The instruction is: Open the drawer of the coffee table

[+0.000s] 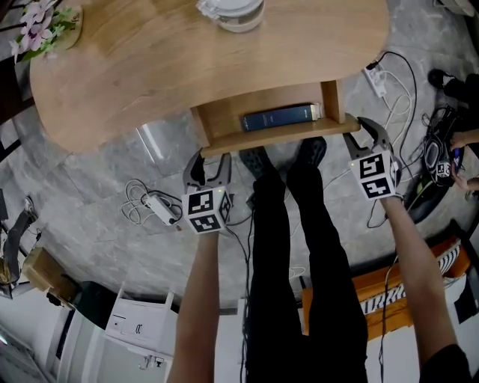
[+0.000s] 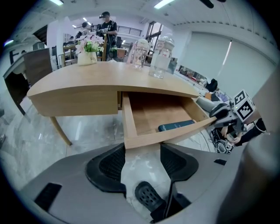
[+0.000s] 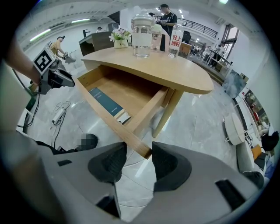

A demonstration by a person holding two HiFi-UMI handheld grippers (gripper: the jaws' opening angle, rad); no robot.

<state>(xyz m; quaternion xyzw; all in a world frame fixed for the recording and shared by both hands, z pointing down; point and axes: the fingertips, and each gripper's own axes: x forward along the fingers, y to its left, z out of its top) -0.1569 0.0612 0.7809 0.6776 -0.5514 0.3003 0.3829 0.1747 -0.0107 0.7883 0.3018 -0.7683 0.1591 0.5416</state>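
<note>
Wooden coffee table (image 1: pixel 187 52) with rounded top, drawer (image 1: pixel 224 120) on its near side pulled well out, inside fully showing. Dark blue book (image 1: pixel 278 117) lies flat in drawer, toward the right and close behind the front board. Left gripper (image 1: pixel 212 161) at the drawer front's left corner, right gripper (image 1: pixel 359 138) at its right corner, both angled down, marker cubes facing up. Left gripper view: jaws part-way apart, the board's left corner (image 2: pixel 129 142) sits at the very tips, pinched there, grey floor showing between the pads lower down. Right gripper view: jaws also part-way apart, the board's right corner (image 3: pixel 144 149) fills the gap between the tips, so clamped on the drawer front too. Neither gripper touches the book. On the tabletop, far side: glass jar (image 1: pixel 232 11) near the middle, flower pot (image 1: pixel 41 26) at far left, both well apart from the drawer. Person's legs (image 1: pixel 299 247) in black trousers stand between the two arms, feet just under the drawer. Grey marble floor (image 1: pixel 90 187); white power strip (image 1: pixel 159 208) with coiled cable lies on it, left of the left gripper. Another person (image 2: pixel 106 26) stands far back in the room.
</note>
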